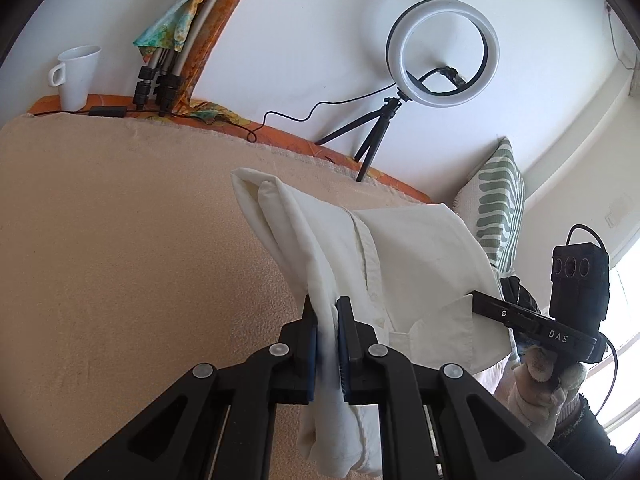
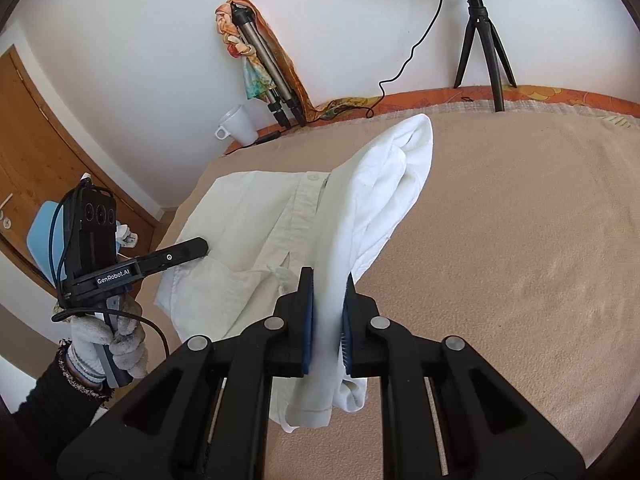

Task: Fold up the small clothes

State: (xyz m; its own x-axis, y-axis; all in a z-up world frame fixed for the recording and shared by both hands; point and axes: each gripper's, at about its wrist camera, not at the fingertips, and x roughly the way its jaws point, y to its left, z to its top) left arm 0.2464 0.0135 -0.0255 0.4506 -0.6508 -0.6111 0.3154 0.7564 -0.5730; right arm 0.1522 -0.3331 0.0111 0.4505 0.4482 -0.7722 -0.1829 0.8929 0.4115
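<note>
1. A white shirt [image 1: 416,264] hangs lifted over a beige blanket [image 1: 120,260] on the bed, stretched between two hand-held grippers. Its button placket and chest pocket face the cameras, and a sleeve end or corner trails down toward the blanket.

2. Left gripper [image 1: 329,336]: jaws closed on a bunched edge of the fabric, cloth pinched between the blue pads and spilling out below. Seen from the right wrist cam, it reaches in from the left in a gloved hand [image 2: 108,340].

3. Right gripper [image 2: 329,320]: also clamped on the shirt, with a thick fold running up btwn the pads. From the left wrist cam only its side profile shows (tip tucked behind the cloth, so the closure can't be read from there).

4. Step in hand, by my read: mid-lift, the garment held up at two points before being spread or folded. No fold looks done yet.

5. Next move prob. calls for lowering the shirt flat onto the blanket with both grips kept level and taut, so the hanging part doesn't crumple underneath.

6. Background: ring light [image 1: 442,54] on a small tripod, a white mug [image 1: 76,76] and a folded tripod wrapped in a scarf, all by the wall, well apart from the shirt.
</note>
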